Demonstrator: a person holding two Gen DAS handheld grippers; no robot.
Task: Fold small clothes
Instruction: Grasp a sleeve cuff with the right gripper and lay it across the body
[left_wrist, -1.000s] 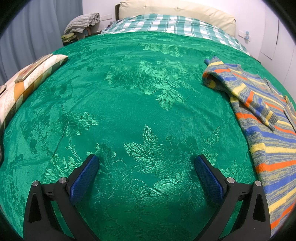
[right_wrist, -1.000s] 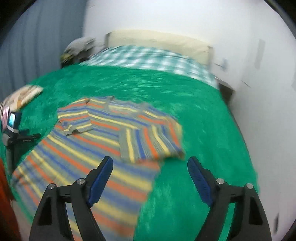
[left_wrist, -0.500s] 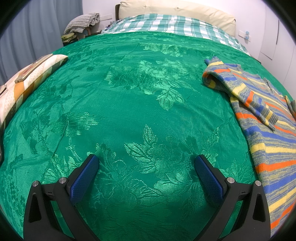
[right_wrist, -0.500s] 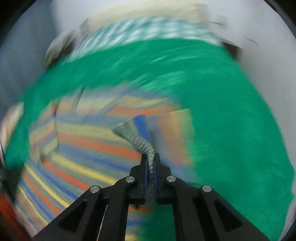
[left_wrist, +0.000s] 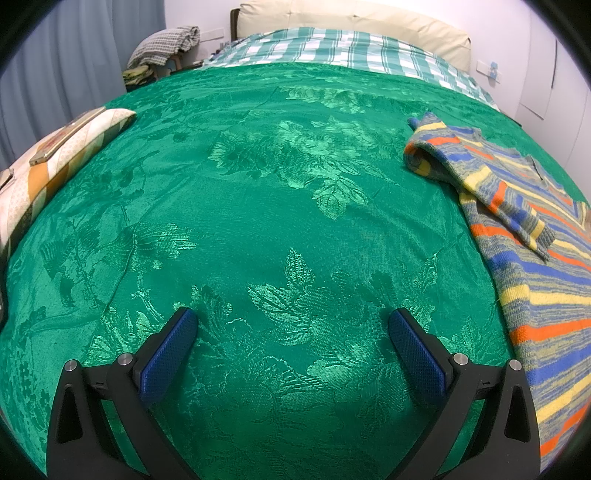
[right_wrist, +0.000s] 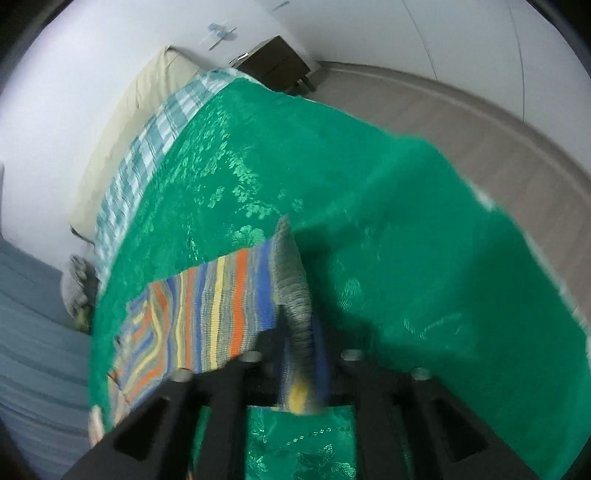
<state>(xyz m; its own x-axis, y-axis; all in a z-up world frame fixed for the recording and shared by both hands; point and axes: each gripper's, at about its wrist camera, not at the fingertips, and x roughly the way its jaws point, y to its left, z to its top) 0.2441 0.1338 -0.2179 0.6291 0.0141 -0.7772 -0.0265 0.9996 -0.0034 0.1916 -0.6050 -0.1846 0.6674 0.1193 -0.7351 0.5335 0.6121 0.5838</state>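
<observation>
A small knitted sweater (left_wrist: 528, 258) with blue, orange, yellow and grey stripes lies on the green bedspread (left_wrist: 258, 221) at the right of the left wrist view, one sleeve folded over its body. My left gripper (left_wrist: 291, 332) is open and empty, low over bare bedspread to the left of the sweater. My right gripper (right_wrist: 299, 328) is shut on the grey ribbed cuff of the sweater (right_wrist: 207, 306) and holds it lifted, the view tilted and blurred. The striped cloth trails to the left of the jaws.
A cream and orange patterned cushion (left_wrist: 55, 162) lies at the bed's left edge. Checked bedding (left_wrist: 332, 48) and a cream headboard lie at the far end. A dark nightstand (right_wrist: 273, 66) and the bare floor (right_wrist: 498, 155) are beyond the bed's right edge.
My right gripper closed on the sweater's ribbed cuff, lifted it and swung round so its view tilts toward the bed's edge and floor. The left gripper has not moved.
</observation>
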